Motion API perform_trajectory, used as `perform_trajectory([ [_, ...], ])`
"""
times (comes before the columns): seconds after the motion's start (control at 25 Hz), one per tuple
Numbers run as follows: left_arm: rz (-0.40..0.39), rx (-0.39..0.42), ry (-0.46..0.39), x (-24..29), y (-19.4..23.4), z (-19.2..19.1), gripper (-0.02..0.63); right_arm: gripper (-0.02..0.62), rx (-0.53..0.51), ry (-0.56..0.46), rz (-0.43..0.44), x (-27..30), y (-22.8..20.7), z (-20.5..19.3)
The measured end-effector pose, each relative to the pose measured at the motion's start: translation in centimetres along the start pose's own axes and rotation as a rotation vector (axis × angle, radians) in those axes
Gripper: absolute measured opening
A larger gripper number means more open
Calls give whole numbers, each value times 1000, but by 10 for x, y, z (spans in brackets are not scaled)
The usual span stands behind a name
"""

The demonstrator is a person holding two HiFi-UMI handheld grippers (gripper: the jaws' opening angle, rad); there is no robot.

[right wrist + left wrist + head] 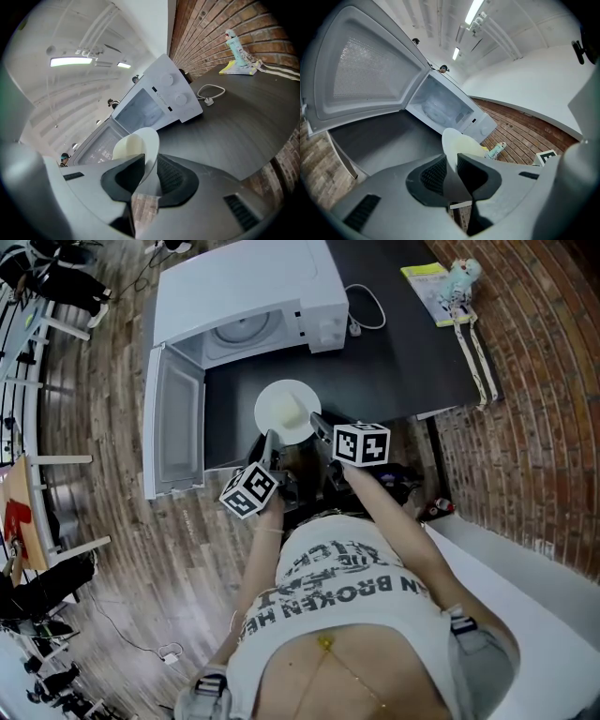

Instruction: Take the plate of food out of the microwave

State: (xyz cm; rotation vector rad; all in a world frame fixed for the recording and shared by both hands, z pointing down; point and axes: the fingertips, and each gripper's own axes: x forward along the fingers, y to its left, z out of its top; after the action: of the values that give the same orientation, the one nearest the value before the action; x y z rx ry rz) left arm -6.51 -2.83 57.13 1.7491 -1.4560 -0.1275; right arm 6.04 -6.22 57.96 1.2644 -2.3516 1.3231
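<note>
Microwave door (173, 423): swung wide at far left; behind it the microwave (244, 296) shows only its turntable (246, 332) in the cavity.
Left tool (452, 164): jaws clamped on the near-left rim of the plate, one pad on each face of the edge.
Plate (286, 411): outside the oven, just in front of its open mouth and over the front part of the bench; a pale mound of food (289, 409) sits in its middle; whether it rests on the bench or hangs just above it cannot be told.
Right tool (150, 166): jaws closed on the near-right rim — a mirror of the other grip.
Bench (412, 352): dark, bare to the right of the plate; a white cable (367, 306) lies beside the oven, well apart.
Bearing: the plate lies straight ahead of both tools, between them and the cavity; being round, it has no long axis, and neither hand is nearer.
Judgement: removal looks all but done; setting down calls for both tools to lower together and keep the plate level.
</note>
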Motion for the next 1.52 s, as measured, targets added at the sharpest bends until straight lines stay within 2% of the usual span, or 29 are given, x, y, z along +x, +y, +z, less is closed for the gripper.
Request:
perform_trajectory([
  [0.96, 30, -18, -23, -8, -6, -12, 77, 78, -6, 20, 35, -8, -4, -5],
  [1.52, 38, -17, -18, -5, -8, -12, 76, 80, -4, 28, 27, -8, -10, -3],
])
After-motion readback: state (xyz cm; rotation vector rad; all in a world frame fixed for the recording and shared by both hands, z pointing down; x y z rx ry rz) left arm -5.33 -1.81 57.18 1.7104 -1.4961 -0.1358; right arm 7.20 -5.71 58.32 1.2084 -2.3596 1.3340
